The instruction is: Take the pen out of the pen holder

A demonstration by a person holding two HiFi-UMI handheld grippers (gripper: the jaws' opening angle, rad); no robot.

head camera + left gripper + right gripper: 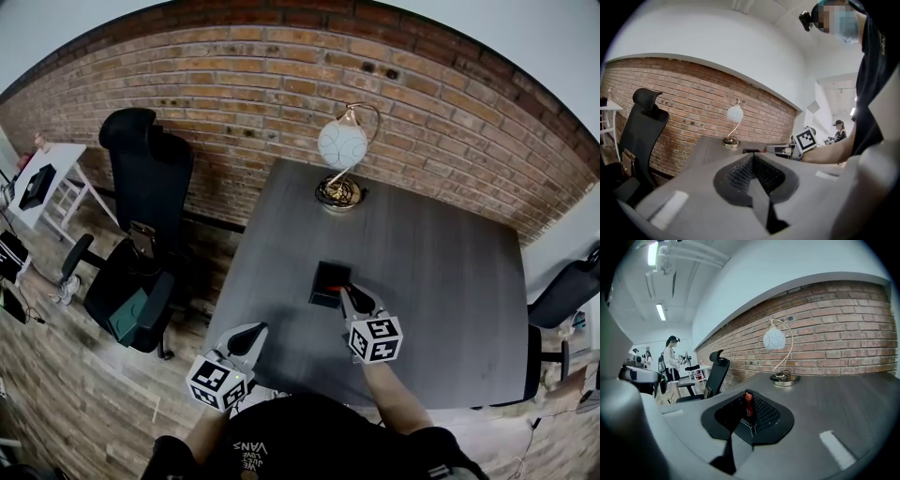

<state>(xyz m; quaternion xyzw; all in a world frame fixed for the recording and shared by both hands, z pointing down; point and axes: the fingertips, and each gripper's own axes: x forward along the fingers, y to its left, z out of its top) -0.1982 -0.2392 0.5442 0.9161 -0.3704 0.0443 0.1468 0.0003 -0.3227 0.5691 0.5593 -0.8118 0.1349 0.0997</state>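
Head view: a globe lamp [339, 159] stands near the table's [441, 281] far edge, well beyond both tongs (brick wall behind it), and an office chair [141, 234] sits off to the left. The right tongs [349, 293] pinch the red pen [748, 405], upright at the black mesh pen holder [328, 284] touching their tips. The left tongs [257, 330], pressed together, hang over the near edge; bare tabletop spreads rightward.
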